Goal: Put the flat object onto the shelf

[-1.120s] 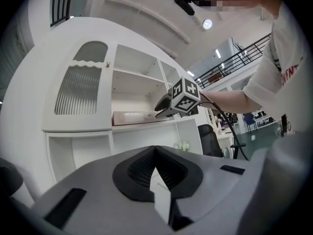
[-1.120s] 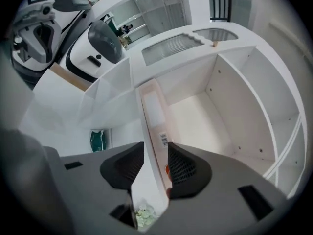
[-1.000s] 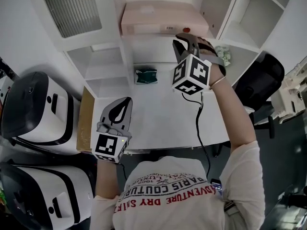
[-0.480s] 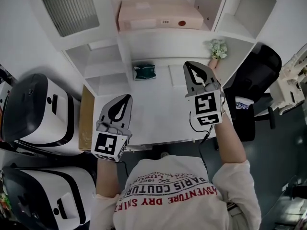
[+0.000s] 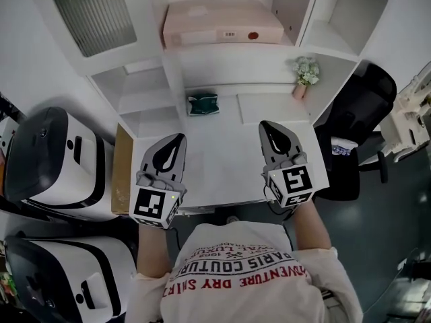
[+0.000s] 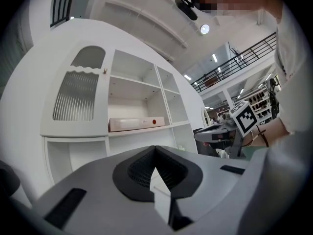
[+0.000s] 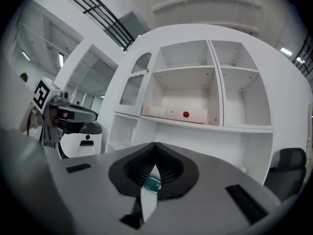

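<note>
Flat box (image 5: 222, 22) laid on shelf (image 5: 229, 51) above desk (image 5: 222, 153); small pouch (image 5: 204, 105) at desk rear, flower pot (image 5: 304, 73) rear right; chair (image 5: 367, 106) right of desk; left gripper (image 5: 179, 138), right gripper (image 5: 264, 124) over near edge, well apart

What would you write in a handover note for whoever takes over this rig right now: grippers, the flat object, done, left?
Left gripper: shut, empty, over the desk near its front edge.
Right gripper: shut, empty, over the desk.
Flat pink box: lying on the shelf above the desk.
Done: box placed, it seems.
Left: probably nothing; a small green item lies on the desk, apart from both grippers.
</note>
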